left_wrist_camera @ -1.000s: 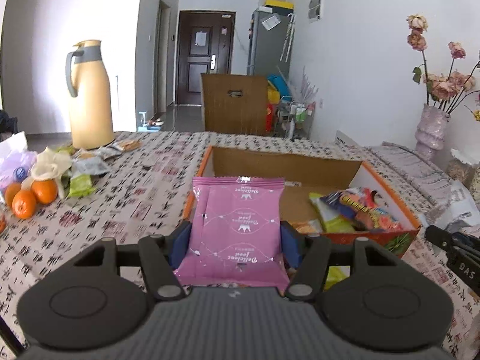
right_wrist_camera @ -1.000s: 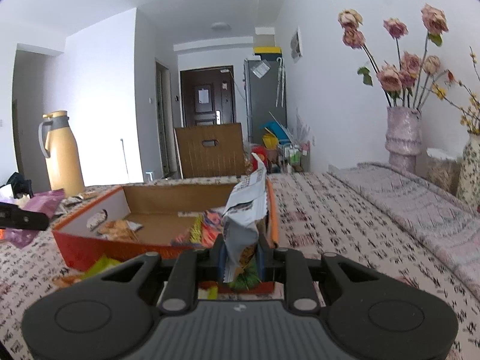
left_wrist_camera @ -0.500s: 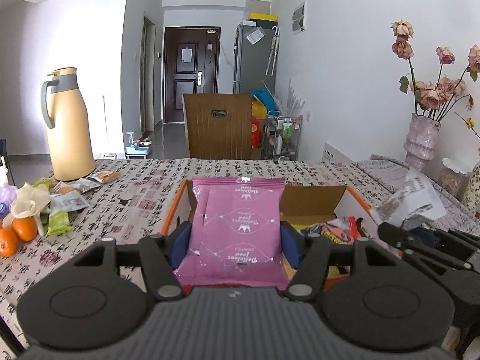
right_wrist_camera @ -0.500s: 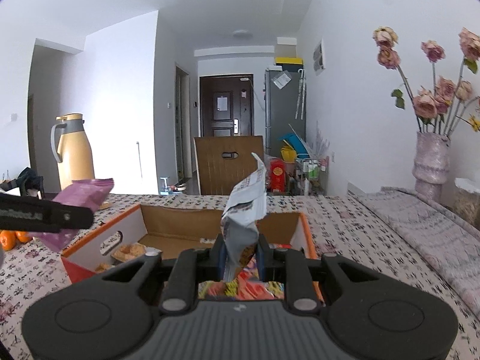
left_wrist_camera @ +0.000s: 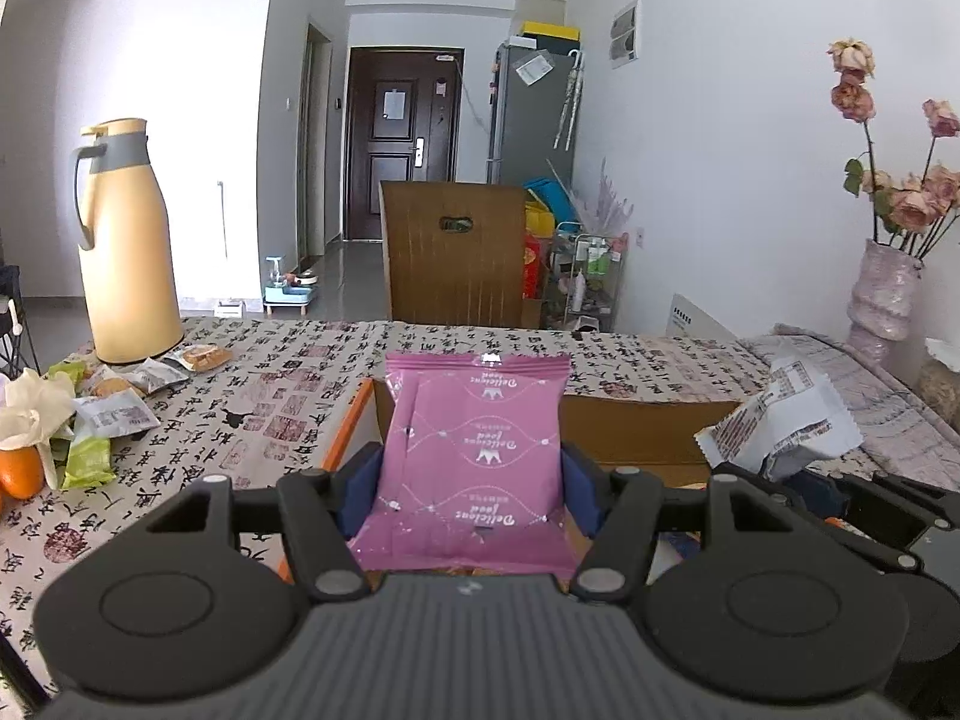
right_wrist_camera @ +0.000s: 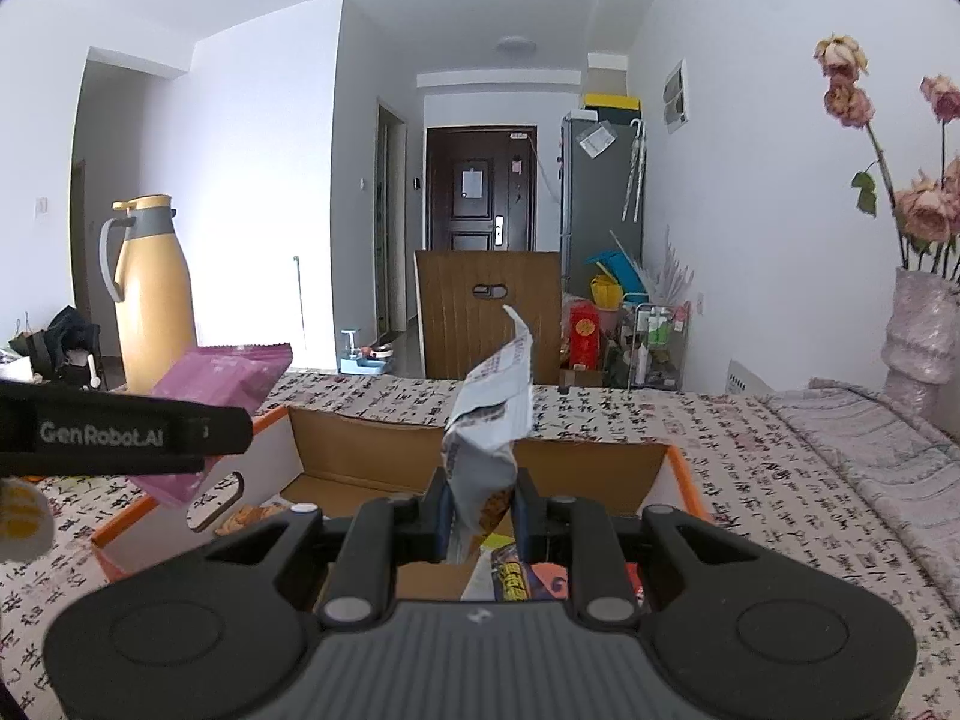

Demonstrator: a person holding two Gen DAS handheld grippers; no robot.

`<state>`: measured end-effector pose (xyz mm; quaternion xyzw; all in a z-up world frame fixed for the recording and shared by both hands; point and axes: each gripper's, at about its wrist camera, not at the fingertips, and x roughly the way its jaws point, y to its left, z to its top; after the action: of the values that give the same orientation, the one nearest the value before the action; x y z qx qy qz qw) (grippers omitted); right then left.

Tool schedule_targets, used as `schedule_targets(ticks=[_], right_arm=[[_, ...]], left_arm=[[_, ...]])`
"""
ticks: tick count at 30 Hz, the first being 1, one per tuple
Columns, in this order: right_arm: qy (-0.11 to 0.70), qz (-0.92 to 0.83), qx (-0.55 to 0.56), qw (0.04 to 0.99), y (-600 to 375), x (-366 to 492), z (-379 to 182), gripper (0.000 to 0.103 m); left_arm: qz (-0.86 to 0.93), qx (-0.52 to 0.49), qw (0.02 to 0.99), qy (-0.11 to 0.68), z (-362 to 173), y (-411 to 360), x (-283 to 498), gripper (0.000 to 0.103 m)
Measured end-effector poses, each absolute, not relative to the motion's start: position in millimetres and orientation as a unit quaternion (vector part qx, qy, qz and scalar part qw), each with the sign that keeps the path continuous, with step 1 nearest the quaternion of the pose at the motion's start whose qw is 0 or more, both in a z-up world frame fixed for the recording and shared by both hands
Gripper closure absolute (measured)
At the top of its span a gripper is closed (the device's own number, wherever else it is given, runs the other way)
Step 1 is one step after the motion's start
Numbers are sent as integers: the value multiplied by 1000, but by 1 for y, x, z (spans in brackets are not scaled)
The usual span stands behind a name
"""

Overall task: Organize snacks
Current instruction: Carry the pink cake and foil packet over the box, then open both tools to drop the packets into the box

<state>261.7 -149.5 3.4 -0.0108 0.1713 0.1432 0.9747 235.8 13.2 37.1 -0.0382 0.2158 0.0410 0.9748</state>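
My left gripper is shut on a pink snack packet, held upright above the near left part of the open cardboard box. My right gripper is shut on a grey-white snack packet that stands tall between its pads, over the box. The right view shows the left gripper's finger and the pink packet at the left. From the left view the grey-white packet hangs at the right. Several snacks lie in the box.
A tan thermos jug stands at the back left, with loose snack packets and an orange beside it. A vase of dried roses is at the far right. A wooden chair back rises behind the table.
Both grippers have moved with their packets to over the box, which now sits lower and closer in both views. Each gripper now shows in the other's view.
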Motion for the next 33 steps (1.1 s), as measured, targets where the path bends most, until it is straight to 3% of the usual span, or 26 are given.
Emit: schedule_targets(ticks=[14,15,18,19,20,22,23,33], right_arm=[[221,149,-1,964,-154,278,-19,83],[221,146,-2,964,-154,277,-19,82],[219,138,1,966,-156,275,-18,56],[218,133,2,967,-158,275,-18,38],[215,126,3,968,-160,273,-17,21],[209,116,8,971,-164,270,-16,5],[207,112,12,972,-166,270,-15,0],[214,108,26,970,-173,271,-17,0]], left_arm=[[33,-34,970,237,13,15,248,39],[32,-35,970,236,13,16,247,35],[40,-37,972,227,15,17,243,14],[42,-38,973,224,17,17,243,7],[44,-39,973,221,18,17,241,2],[54,-41,975,213,19,18,239,0],[54,-42,975,213,19,19,238,0],[56,-46,974,216,19,19,239,0]])
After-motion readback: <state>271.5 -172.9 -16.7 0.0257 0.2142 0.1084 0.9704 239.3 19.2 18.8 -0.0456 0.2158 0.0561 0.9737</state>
